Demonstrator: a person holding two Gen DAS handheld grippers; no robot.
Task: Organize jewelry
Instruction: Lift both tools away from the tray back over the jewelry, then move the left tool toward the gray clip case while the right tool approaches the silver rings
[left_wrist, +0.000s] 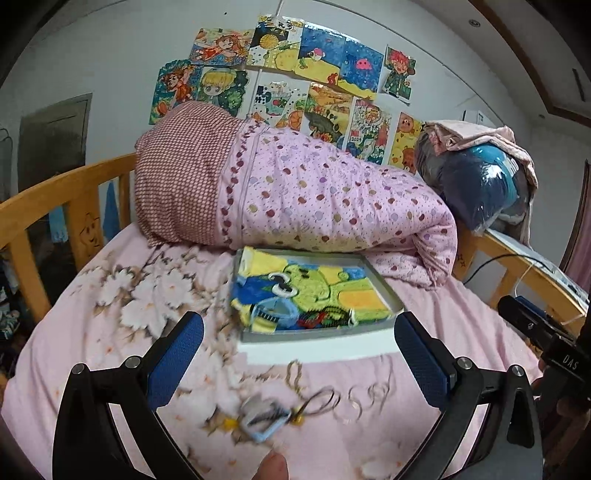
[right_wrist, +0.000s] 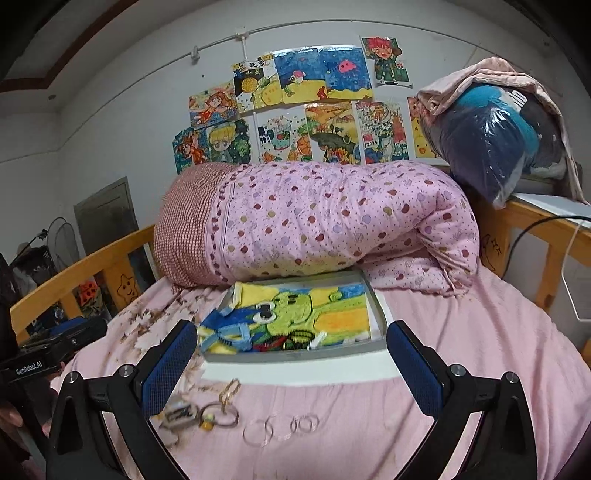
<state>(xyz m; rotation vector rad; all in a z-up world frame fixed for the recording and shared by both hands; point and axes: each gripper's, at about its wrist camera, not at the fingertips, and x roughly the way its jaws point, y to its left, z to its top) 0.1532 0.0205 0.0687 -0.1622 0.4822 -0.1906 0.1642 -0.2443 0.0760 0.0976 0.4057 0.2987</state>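
Observation:
A shallow grey box (left_wrist: 317, 334) (right_wrist: 295, 356) lined with a yellow-green cartoon towel lies on the pink bedsheet; a blue hair clip (left_wrist: 275, 312) (right_wrist: 231, 338) and beaded bracelets (left_wrist: 327, 317) (right_wrist: 299, 338) lie in it. In front of the box loose jewelry lies on the sheet: a gold chain (left_wrist: 293, 373) (right_wrist: 229, 393), a square blue clip (left_wrist: 264, 417) (right_wrist: 179, 411), a dark ring bangle (left_wrist: 323, 402) (right_wrist: 221, 415) and clear rings (left_wrist: 364, 402) (right_wrist: 280, 428). My left gripper (left_wrist: 299, 356) is open and empty above them. My right gripper (right_wrist: 291, 365) is open and empty too.
A rolled pink dotted quilt (left_wrist: 295, 192) (right_wrist: 321, 221) lies right behind the box. Wooden bed rails (left_wrist: 48, 206) (right_wrist: 81, 269) run along both sides. A bagged bundle (right_wrist: 495, 140) sits on the right rail. The other gripper shows at each view's edge (left_wrist: 543, 332) (right_wrist: 55, 343).

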